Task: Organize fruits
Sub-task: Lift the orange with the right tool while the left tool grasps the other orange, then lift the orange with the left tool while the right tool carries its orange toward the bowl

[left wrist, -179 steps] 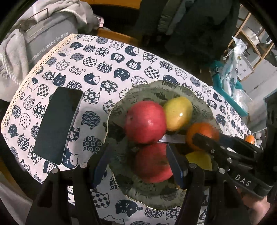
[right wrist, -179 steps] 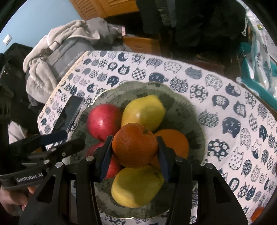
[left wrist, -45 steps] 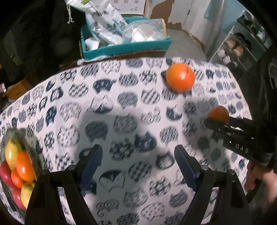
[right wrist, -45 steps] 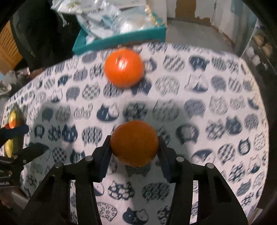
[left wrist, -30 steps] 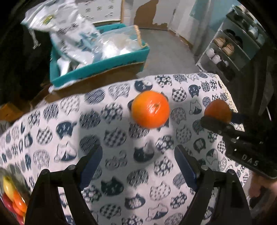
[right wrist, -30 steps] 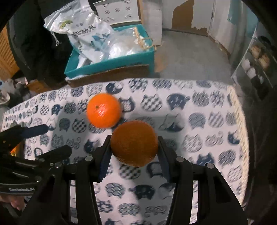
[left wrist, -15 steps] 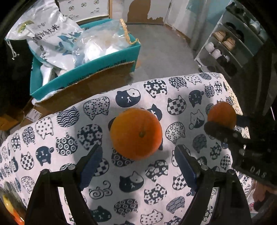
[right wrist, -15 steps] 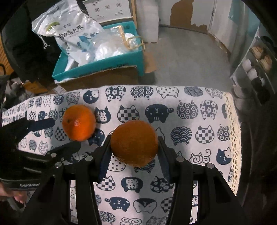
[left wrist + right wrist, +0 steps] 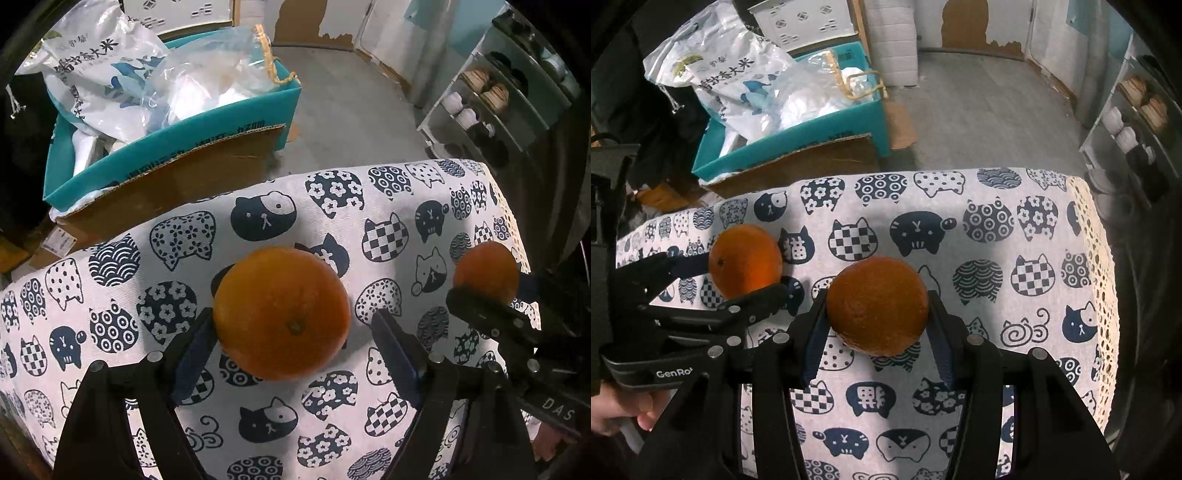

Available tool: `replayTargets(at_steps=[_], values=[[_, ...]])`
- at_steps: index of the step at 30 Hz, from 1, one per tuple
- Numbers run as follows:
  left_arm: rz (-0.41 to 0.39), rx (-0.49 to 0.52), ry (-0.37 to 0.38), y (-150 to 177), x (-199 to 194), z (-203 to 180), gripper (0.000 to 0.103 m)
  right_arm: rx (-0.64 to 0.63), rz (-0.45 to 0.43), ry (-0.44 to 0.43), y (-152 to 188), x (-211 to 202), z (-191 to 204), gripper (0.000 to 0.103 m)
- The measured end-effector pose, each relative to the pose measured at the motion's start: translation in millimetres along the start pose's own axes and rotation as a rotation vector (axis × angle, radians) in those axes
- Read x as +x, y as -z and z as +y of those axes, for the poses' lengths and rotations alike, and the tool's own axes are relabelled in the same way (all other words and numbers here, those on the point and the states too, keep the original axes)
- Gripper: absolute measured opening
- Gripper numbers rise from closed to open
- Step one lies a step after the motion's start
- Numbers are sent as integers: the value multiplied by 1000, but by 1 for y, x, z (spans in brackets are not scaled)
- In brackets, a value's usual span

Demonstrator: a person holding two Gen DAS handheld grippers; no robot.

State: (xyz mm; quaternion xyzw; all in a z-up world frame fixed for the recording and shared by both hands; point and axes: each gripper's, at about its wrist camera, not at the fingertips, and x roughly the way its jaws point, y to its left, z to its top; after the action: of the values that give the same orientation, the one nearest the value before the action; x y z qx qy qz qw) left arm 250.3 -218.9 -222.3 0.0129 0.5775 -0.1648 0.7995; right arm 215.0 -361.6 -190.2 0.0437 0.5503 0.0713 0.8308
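The right gripper (image 9: 873,325) squeezes one orange (image 9: 877,304) above the cat tablecloth (image 9: 997,258). The left gripper (image 9: 291,354), marked "GenRo", is wide open around a second orange (image 9: 281,313) lying on the cloth. "DAS" shows on the right gripper. A teal box (image 9: 221,114) sits on the floor.

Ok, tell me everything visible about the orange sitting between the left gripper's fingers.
The orange is round, deep orange with finely dimpled peel, its stem dimple facing the left wrist camera. It rests on the cat-print tablecloth near the table edge. The left gripper is open around it, with a visible gap at the right finger.
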Motion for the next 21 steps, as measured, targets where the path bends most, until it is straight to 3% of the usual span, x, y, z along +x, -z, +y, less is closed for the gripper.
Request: replayTargets(at_steps=[2, 6, 12, 21], values=[[-1, 2, -18, 0, 2, 2, 71, 3, 1, 0, 0, 1, -1, 50], [-8, 4, 7, 1, 1, 8, 70, 5, 2, -1, 1, 2, 0, 50], [-26, 39, -12, 12, -11, 7, 70, -4, -12, 1, 1, -2, 5, 50], [-92, 43, 6, 27, -56, 7, 70, -47, -57, 7, 4, -26, 24, 50]])
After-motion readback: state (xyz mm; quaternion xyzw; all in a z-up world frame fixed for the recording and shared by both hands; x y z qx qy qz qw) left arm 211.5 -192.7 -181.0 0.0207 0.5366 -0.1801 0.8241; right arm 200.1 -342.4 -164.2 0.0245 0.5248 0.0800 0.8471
